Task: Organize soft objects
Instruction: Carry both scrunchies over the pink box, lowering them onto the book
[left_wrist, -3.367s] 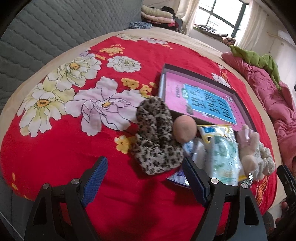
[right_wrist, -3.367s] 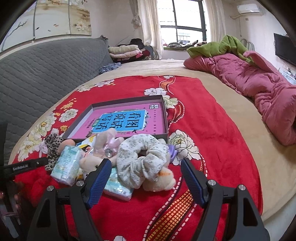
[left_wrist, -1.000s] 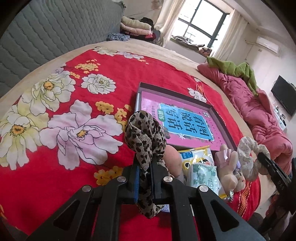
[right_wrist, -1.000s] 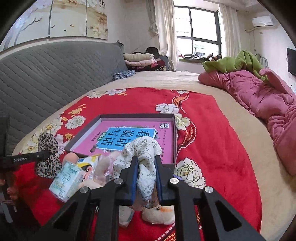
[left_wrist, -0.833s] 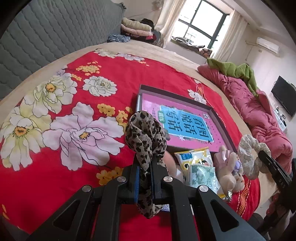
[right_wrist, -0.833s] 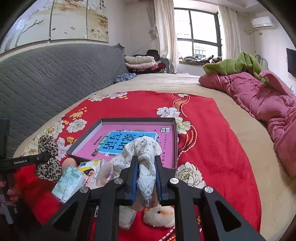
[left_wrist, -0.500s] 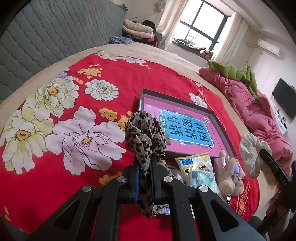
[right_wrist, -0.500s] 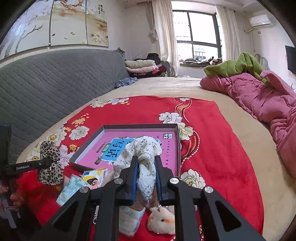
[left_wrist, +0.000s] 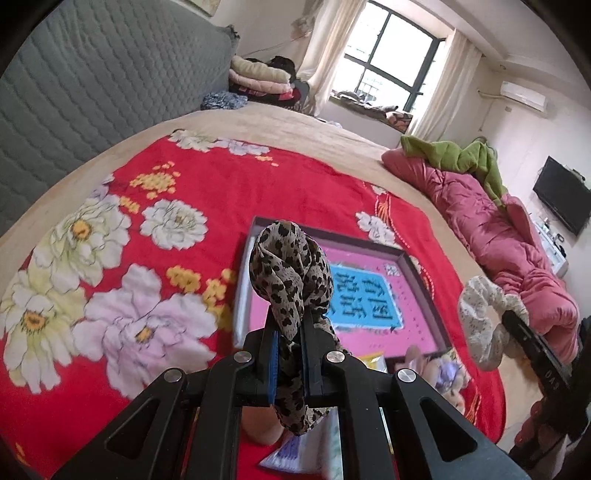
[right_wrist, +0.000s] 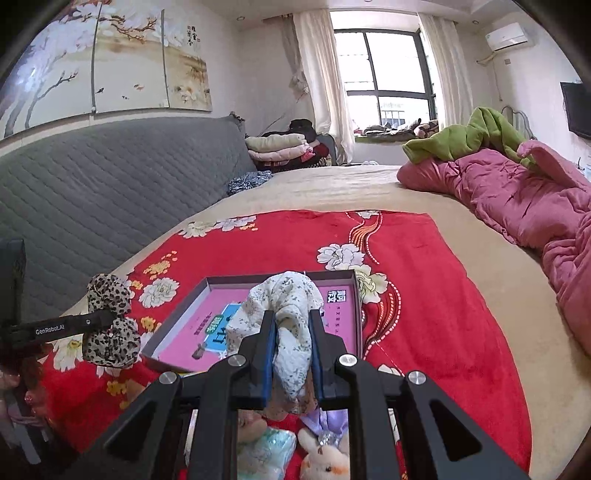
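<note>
- The left hand-held gripper (left_wrist: 287, 345) is clamped on the leopard-print scrunchie (left_wrist: 290, 273), held in the air above the red floral blanket (left_wrist: 221, 192).
- The right hand-held gripper (right_wrist: 291, 341) is clamped on the white floral scrunchie (right_wrist: 284, 306), also lifted.
- The open pink box (right_wrist: 341, 301) lies on the blanket at twelve o'clock from both.
- Plush toys (right_wrist: 325, 463) and a tissue pack (right_wrist: 266, 452) lie at six o'clock under the right one.

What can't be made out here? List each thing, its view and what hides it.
- Pile below the left hand-held gripper, left wrist view: its arms hide the tissue packs.
- Plush rabbit, right wrist view: cut by the bottom edge.
- Box floor, right wrist view: partly behind the floral scrunchie.
- Leopard scrunchie, left wrist view: pinched middle hidden.
</note>
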